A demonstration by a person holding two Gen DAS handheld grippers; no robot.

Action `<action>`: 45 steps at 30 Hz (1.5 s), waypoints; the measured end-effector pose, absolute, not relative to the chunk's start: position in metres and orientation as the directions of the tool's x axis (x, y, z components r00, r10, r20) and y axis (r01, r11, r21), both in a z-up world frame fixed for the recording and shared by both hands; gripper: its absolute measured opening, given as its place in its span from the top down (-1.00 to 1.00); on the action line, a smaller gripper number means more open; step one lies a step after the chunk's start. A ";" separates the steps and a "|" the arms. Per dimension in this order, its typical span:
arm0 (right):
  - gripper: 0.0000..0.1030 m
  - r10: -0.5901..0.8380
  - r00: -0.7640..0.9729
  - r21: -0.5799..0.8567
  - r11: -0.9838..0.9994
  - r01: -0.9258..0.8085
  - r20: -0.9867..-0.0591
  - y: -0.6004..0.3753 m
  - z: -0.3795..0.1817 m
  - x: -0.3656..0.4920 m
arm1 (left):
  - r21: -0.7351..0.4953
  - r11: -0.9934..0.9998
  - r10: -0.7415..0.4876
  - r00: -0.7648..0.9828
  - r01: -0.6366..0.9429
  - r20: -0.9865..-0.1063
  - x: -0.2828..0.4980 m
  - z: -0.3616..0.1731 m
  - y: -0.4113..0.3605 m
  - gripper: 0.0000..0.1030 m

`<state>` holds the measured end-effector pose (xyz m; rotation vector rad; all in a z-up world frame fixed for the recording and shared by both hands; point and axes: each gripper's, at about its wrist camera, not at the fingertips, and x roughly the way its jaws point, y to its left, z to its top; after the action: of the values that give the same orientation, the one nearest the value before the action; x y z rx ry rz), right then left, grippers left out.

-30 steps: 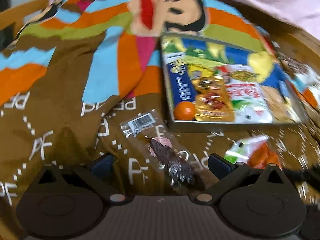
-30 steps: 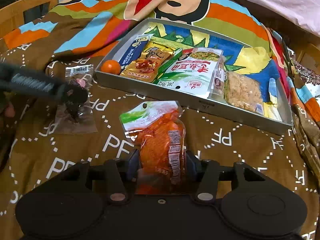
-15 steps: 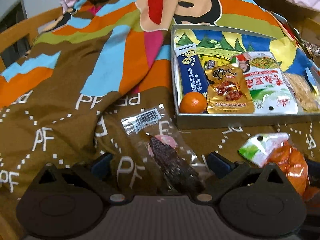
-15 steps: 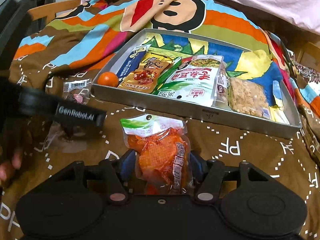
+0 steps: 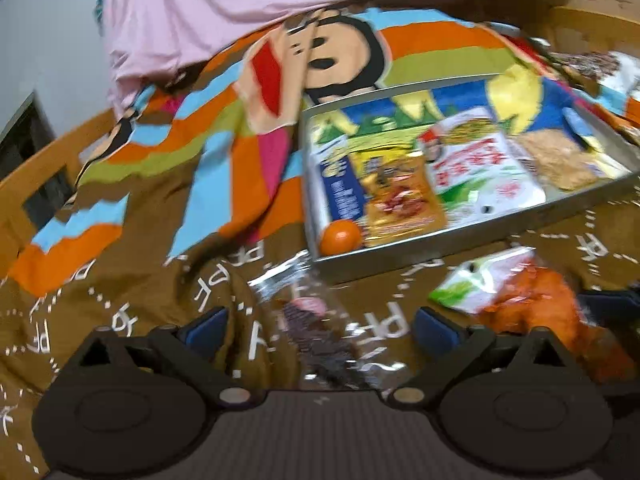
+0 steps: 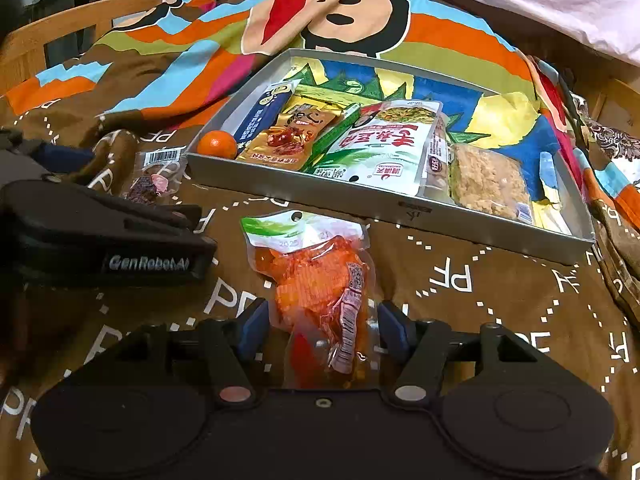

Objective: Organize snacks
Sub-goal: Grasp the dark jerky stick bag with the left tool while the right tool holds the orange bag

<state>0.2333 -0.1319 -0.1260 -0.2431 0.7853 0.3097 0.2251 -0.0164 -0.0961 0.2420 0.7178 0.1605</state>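
Bed quilt [image 6: 460, 292], brown, under everything. Grey tray [image 6: 384, 200] part filled with packets and a small orange [image 6: 216, 144]. Two snacks not yet in: orange packet [image 6: 320, 280] and clear dark-snack packet [image 5: 312, 328], both on quilt just before tray. Right claw [image 6: 322, 326] just been opening, packet between pads, seemingly unpressed. Left claw [image 5: 320, 322] wide apart astride clear packet. Gathering step; next, probably: close, lift, carry over tray wall.
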 end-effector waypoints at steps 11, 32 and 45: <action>-0.24 0.186 0.667 -0.095 0.928 -0.361 -0.721 -0.133 -0.126 0.233 | 0.185 0.982 0.085 0.829 0.023 -0.553 0.211 -0.078 -0.024 -0.98; -0.26 0.202 0.686 -0.088 0.928 -0.362 -0.699 -0.131 -0.129 0.236 | -0.055 0.994 0.029 0.692 -0.099 -0.721 0.242 -0.112 0.026 -0.98; -0.07 0.207 0.690 -0.077 0.931 -0.357 -0.693 -0.128 -0.127 0.237 | -0.170 0.970 -0.013 0.661 -0.173 -0.750 0.238 -0.107 0.050 -0.16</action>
<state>0.2366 -0.1284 -0.1272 -0.2128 0.7460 0.3176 0.2381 0.0498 -0.1074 -0.2356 0.8455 0.0915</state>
